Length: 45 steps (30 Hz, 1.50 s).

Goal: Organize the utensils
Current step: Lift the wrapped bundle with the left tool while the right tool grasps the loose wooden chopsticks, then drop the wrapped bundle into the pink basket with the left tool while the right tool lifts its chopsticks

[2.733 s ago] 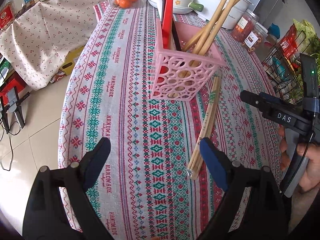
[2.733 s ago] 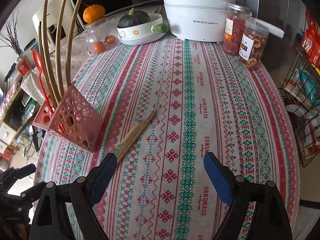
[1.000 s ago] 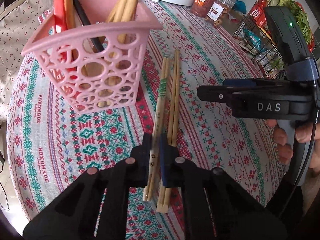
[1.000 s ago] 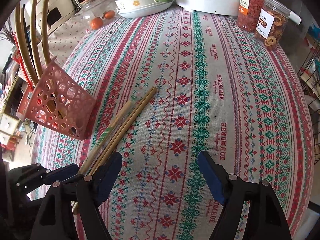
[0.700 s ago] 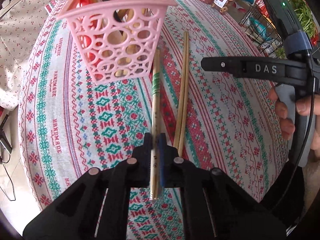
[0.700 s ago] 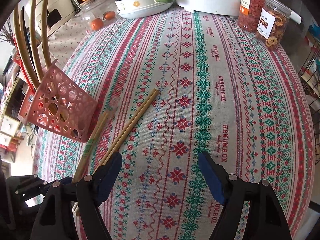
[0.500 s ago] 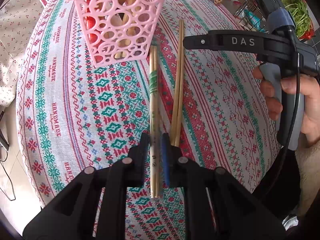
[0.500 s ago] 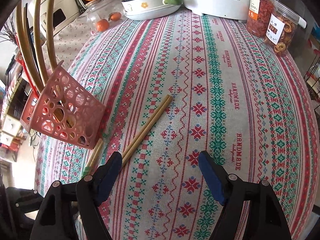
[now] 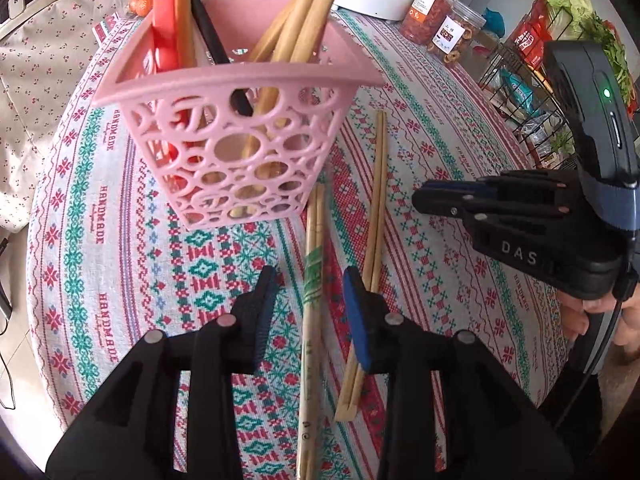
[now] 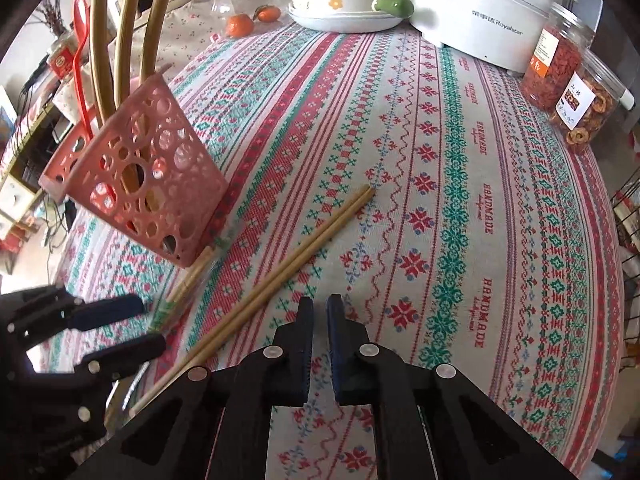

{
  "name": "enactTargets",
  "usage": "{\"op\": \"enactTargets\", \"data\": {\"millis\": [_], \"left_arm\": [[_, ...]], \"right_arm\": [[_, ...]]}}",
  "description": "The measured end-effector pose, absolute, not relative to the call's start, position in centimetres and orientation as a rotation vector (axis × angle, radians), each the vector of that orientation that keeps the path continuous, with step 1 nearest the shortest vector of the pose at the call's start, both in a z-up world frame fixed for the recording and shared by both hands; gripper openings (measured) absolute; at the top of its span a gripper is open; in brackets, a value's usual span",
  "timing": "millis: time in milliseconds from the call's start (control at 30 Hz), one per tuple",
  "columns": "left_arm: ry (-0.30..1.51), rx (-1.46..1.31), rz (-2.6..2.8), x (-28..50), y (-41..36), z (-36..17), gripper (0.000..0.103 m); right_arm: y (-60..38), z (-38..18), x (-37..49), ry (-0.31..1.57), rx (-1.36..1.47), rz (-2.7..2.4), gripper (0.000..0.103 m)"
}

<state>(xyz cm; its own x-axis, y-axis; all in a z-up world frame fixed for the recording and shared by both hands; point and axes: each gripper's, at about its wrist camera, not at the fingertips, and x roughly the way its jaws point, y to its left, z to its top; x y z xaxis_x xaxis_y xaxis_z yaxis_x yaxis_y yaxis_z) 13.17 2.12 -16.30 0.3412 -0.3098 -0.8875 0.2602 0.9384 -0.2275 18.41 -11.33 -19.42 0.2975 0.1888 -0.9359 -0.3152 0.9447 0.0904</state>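
Left gripper: jaws spread, straddling the wrapped chopsticks, pads clear of the wrapper on both sides. Nothing pinched. Right gripper: jaws pressed almost together, a thin gap between them, holding nothing, hovering over the tablecloth.

Where things lie: the wrapped pair lies flat on the cloth, its far end touching the base of the pink basket at 12 o'clock from your left gripper. The 2 bare chopsticks lie just beside it at 1 o'clock, near ends fanned close to your right-hand pad.

Step in hand, as I judge it: take up the wrapped pair and stand it in the basket.
- Close squarely across the green printed band, so both sticks sit inside the pads.
- Keep the right-hand pad off the bare pair; it is close enough to get caught.
- Lift before you swing. The far tip is against the basket wall and could shove or tip it.
- Enter from above. The wall is full of holes where a tip could snag.

Around: the basket is crowded, with a red utensil at 11 o'clock and wooden handles leaning to 1 o'clock. Aim between them. The right gripper's body sits at 3 o'clock, near your lift path. 2 jars, a white cooker and a dish stand well apart at the far edge.
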Motion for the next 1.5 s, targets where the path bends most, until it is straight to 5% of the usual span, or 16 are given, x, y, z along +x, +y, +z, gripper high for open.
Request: {"op": "enactTargets", "data": {"millis": [100,200,267,333,700,867,933,1233,1500], "left_arm": [[1.152,-0.038,-0.357,13.3,0.9,-16.3,0.036],[1.132,-0.022,-0.348,13.5,0.1,-16.5,0.036],[1.129,0.0,-0.334,13.5,-0.3,-16.8,0.028],[1.126,0.046,-0.332,13.4,-0.5,-16.9,0.009],[1.225,0.036,-0.366,11.9,0.3,-16.9,0.006],[1.273,0.032,-0.39,10.6,2.0,-16.8,0.006],[1.277,0.026,-0.388,10.4,2.3,-16.8,0.006],[1.246,0.052,-0.371,12.0,-0.1,-16.9,0.014],[1.135,0.099,-0.404,9.8,-0.7,-14.4,0.006]], "right_arm": [[-13.3,-19.4,18.3,1.267,-0.054,0.321,0.005],[-14.5,-18.9,18.6,1.227,0.026,0.324,0.016],[-14.8,-18.3,18.9,1.194,0.086,0.323,0.045],[-14.4,-18.0,19.5,1.164,0.138,0.332,0.056],[-8.4,-19.5,21.4,1.096,-0.145,0.232,0.053],[-9.6,-18.8,20.3,1.187,-0.152,0.31,0.014],[-10.8,-18.8,20.1,1.241,-0.116,0.335,0.01],[-13.8,-18.8,18.4,1.269,-0.091,0.315,0.009],[-15.2,-14.5,14.3,1.102,-0.042,0.354,0.009]]}}
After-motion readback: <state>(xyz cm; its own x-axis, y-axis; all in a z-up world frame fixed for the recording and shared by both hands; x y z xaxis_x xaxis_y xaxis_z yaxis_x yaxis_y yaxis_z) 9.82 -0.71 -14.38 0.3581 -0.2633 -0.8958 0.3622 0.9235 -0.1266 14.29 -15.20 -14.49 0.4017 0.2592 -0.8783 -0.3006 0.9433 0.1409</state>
